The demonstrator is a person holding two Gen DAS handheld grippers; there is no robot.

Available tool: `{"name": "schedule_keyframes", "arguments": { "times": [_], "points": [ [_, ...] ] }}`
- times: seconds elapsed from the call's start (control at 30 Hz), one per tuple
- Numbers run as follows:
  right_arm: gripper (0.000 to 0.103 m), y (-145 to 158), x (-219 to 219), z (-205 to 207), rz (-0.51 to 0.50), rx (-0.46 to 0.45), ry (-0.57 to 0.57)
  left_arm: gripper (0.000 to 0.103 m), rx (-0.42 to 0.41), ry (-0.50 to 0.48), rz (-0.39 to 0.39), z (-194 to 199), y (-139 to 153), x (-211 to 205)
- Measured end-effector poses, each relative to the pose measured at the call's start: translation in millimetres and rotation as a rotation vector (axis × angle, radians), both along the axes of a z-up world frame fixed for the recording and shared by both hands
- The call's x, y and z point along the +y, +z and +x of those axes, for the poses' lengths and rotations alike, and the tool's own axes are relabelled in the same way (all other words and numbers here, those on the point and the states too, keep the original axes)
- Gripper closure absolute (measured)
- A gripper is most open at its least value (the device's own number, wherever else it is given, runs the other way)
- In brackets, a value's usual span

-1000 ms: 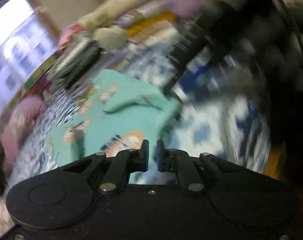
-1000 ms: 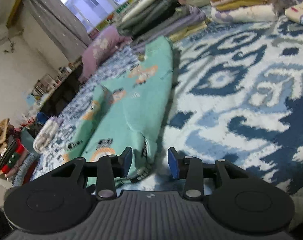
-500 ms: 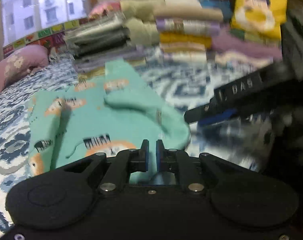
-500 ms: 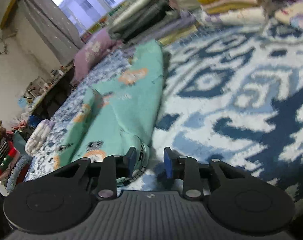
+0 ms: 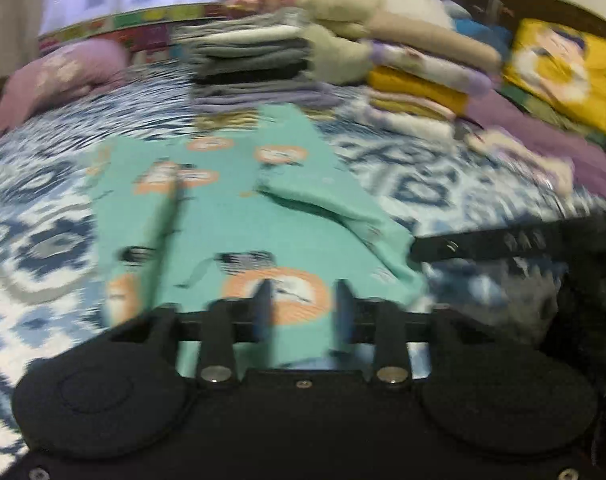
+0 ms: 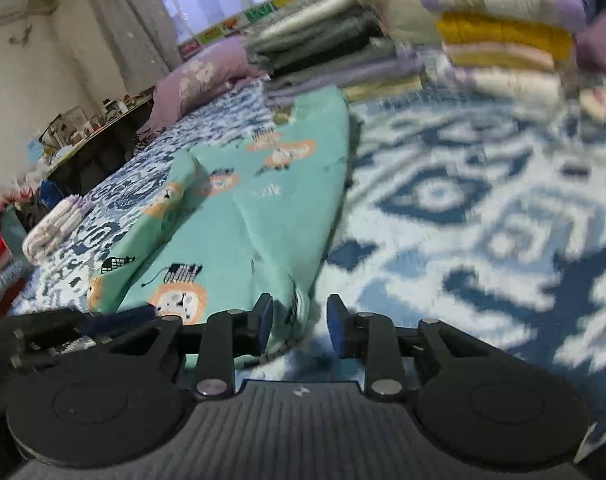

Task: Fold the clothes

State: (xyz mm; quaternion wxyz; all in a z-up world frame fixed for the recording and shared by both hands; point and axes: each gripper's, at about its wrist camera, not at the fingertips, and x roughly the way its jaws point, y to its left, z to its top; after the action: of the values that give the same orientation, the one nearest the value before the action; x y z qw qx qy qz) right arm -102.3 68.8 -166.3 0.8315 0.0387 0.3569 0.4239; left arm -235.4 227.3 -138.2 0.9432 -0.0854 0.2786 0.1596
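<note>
Left gripper hangs with jaws apart over the near hem of the mint garment, spread on the bed; right gripper, parted, straddles its 5 o'clock corner. Pinching bedspread too risks dragging folded sleeves loose.

Both hand-held grippers agape

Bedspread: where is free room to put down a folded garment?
Free: the blue-white bedspread right of the green garment, before the clothes stacks. A smaller patch lies left of the garment. Crowded: the far edge, filled by stacks and the pink pillow.
</note>
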Motion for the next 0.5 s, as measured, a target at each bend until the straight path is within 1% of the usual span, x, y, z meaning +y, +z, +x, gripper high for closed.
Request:
{"name": "schedule_keyframes", "arguments": {
  "times": [0.03, 0.07, 0.17, 0.23, 0.27, 0.37, 0.43, 0.5],
  "points": [
    [0.065, 3.1, 3.4, -3.4, -0.006, -0.041, 0.015, 0.052, -0.015, 0.026, -0.024, -2.5, 4.3, 8.4],
    [0.065, 6.6, 7.2, -6.3, -0.010, -0.080, 0.027, 0.052, -0.032, 0.053, -0.048, -5.0, 8.8, 17.1],
    [0.065, 14.9, 22.3, -15.6, -0.014, -0.188, 0.088, 0.052, -0.054, 0.139, -0.107, -5.9, 20.1, 43.4],
    [0.065, 17.3, 31.8, -22.2, 0.003, -0.230, 0.152, 0.052, -0.066, 0.191, -0.146, -7.3, 26.4, 65.1],
    [0.065, 16.7, 37.3, -24.4, 0.005, -0.234, 0.181, 0.052, -0.073, 0.223, -0.169, -6.4, 28.3, 78.9],
    [0.065, 8.8, 53.2, -30.3, -0.004, -0.205, 0.258, 0.052, -0.078, 0.303, -0.207, 0.2, 31.1, 117.3],
    [0.064, 3.3, 61.0, -32.1, -0.023, -0.189, 0.288, 0.052, -0.084, 0.335, -0.264, 7.0, 28.8, 146.8],
    [0.060, 1.0, 65.0, -32.1, -0.026, -0.177, 0.298, 0.052, -0.089, 0.365, -0.322, 13.9, 26.3, 176.4]
  ]
}}
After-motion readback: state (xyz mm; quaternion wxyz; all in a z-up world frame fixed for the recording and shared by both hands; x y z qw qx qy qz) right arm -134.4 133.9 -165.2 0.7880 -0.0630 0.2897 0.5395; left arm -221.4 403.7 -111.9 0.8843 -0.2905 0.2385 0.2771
